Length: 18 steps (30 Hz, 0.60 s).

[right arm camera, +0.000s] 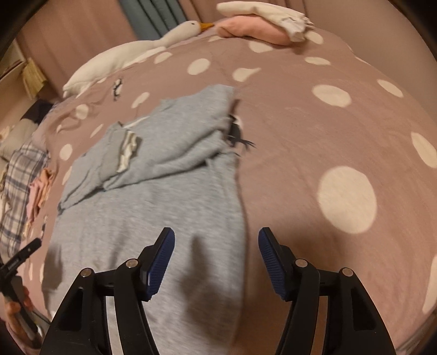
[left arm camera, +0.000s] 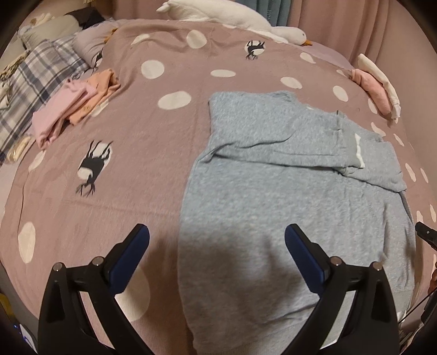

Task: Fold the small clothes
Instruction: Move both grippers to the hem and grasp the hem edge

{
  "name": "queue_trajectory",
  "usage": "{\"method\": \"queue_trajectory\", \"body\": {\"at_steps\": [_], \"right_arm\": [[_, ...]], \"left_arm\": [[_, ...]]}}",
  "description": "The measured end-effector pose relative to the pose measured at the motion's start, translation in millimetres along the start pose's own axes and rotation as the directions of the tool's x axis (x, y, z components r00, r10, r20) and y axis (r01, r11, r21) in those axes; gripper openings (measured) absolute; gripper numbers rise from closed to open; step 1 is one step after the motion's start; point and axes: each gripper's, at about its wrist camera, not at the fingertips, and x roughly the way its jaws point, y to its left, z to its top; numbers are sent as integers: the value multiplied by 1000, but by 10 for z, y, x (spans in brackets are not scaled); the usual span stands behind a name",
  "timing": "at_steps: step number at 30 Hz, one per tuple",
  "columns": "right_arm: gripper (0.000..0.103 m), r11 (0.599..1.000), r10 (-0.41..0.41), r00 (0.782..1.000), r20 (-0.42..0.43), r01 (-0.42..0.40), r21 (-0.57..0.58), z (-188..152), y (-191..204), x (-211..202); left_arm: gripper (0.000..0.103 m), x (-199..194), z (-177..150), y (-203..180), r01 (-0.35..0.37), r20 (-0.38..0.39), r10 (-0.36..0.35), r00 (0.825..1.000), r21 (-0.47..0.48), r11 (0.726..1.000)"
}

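Lying spread on the mauve bedspread with cream polka dots and black animal prints [left arm camera: 131, 153] is the light grey-blue knit sweater [left arm camera: 286, 196], its body running toward the cameras and both sleeves folded across the upper part, one cuff showing a white inner edge [left arm camera: 360, 153]. The left gripper with black arms and blue finger pads [left arm camera: 217, 245] is hovering above the sweater's near left edge, jaws standing wide apart and gripping nothing; its left finger is sitting over bare bedspread, its right finger over grey fabric. The right gripper of the same black-and-blue build [right arm camera: 216, 245] is hanging over the sweater's right edge [right arm camera: 240, 218], jaws also wide and empty, left finger above the knit, right finger above the bedspread [right arm camera: 327, 136]. Shadows of the fingers are falling on the sweater [right arm camera: 153, 218] below. A small stack of folded pink and peach clothes [left arm camera: 73, 103] is resting well apart to the left, near a blue-grey plaid blanket [left arm camera: 32, 82]. A folded pink and cream pile [left arm camera: 374, 87] is sitting at the far right edge of the bed. A white plush goose with an orange beak [left arm camera: 245, 19] is lying along the far side, in front of pink curtains [left arm camera: 341, 24]. Both views are slightly motion blurred.
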Motion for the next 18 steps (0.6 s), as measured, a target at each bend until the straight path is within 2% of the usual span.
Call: {"method": "queue_trajectory", "body": {"at_steps": [3,4,6,7,10,12,13,14,16,18], "right_arm": [[67,1000,-9,1000,-12,9,15,-35,-87,-12],[70,1000,-10,1000,-24,10,19,-60,-121,-7],[70,1000,-6,999,-49,7,29,-91,-178,18],[70,999,5,998,-59,-3,33,-111,-195,21],[70,998,60,994,-95,-56,38,-180,-228,43],[70,993,113,987,-114,-108,46,-212,-248,37],[70,989,144,982,-122,-138,54,-220,-251,25],[70,984,173,976,-132,-166,62,-233,-255,23],[70,974,225,962,-158,-217,65,-273,-245,20],[70,966,259,947,-190,-252,60,-333,-231,5]], "left_arm": [[100,40,-66,76,3,-30,-3,1000,-22,1000],[100,60,-92,116,25,-48,-26,998,-38,999],[100,110,-144,210,97,-88,-105,991,-85,992],[100,152,-182,292,161,-113,-177,978,-136,978],[100,215,-259,456,287,-135,-326,936,-247,926],[100,181,-290,507,345,-115,-389,914,-282,895],[100,165,-303,534,392,-107,-439,892,-302,869],[100,162,-323,560,443,-102,-497,862,-325,835],[100,153,-373,575,493,-107,-557,824,-349,797],[100,118,-449,571,509,-115,-572,812,-341,791]]}}
